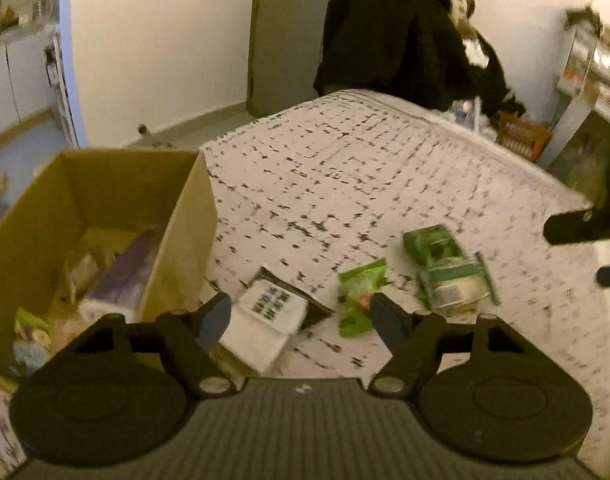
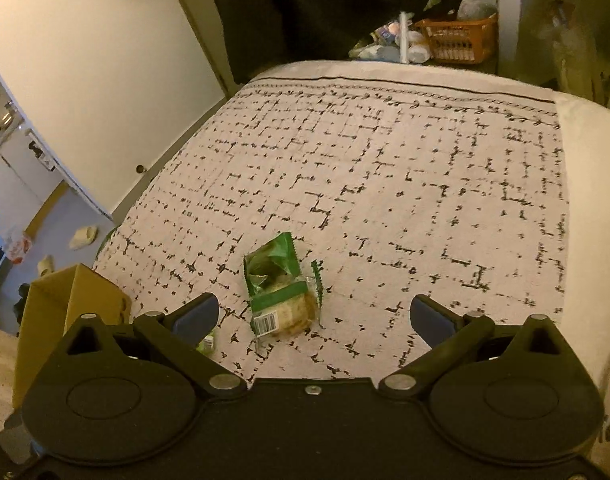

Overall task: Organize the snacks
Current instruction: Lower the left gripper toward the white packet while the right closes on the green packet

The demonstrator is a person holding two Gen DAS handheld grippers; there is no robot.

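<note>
The left gripper (image 1: 299, 318) hovers with its fingers apart and empty over a white packet (image 1: 265, 320) and a small green packet (image 1: 359, 300) on the patterned bed (image 1: 345, 168). The right gripper (image 2: 313, 316) also has its fingers spread, holding nothing, just short of a green biscuit packet (image 2: 283, 292). A cardboard box (image 1: 185, 216) with snacks inside stands at the bed's left edge. An orange basket (image 2: 461, 38) sits beyond the far edge.

White cloth with black dash grid (image 2: 385, 168) covers the surface. Far edge: orange basket (image 2: 461, 42) at right, dark garment (image 1: 389, 32) hanging behind. Cream wall (image 1: 157, 40) at left. Pale slippers (image 2: 83, 238) on floor, far left.
</note>
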